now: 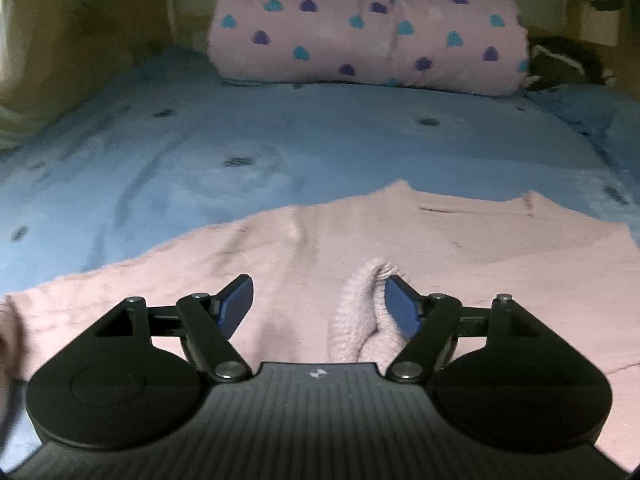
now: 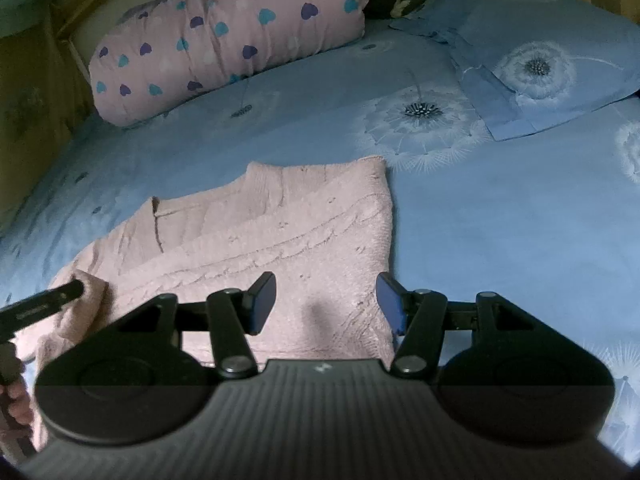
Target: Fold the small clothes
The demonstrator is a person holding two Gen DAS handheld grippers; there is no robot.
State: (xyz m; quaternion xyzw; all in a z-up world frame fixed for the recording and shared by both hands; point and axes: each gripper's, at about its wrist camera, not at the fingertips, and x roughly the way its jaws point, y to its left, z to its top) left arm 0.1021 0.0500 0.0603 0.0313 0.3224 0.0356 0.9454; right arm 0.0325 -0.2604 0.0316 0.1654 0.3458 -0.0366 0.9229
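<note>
We are working over a pink knitted sweater (image 2: 256, 232) lying partly folded on the blue bed sheet (image 2: 480, 240), its right side forming a straight folded edge. Our left gripper (image 1: 318, 304) is holding its fingers spread, with a raised hump of knit, probably a sleeve cuff (image 1: 360, 320), touching the inner face of the right finger but not being pinched. Our right gripper (image 2: 326, 300) is hovering over the sweater's near edge, fingers spread and holding nothing.

We are judging the risks: that cuff could be snagging on the left finger and dragging as we pull away, undoing the fold; the soft knit may also be springing back open.

No containers are showing; only a heart-print quilt roll (image 2: 224, 40) and a pillow (image 2: 540, 60) are lying beyond.
</note>
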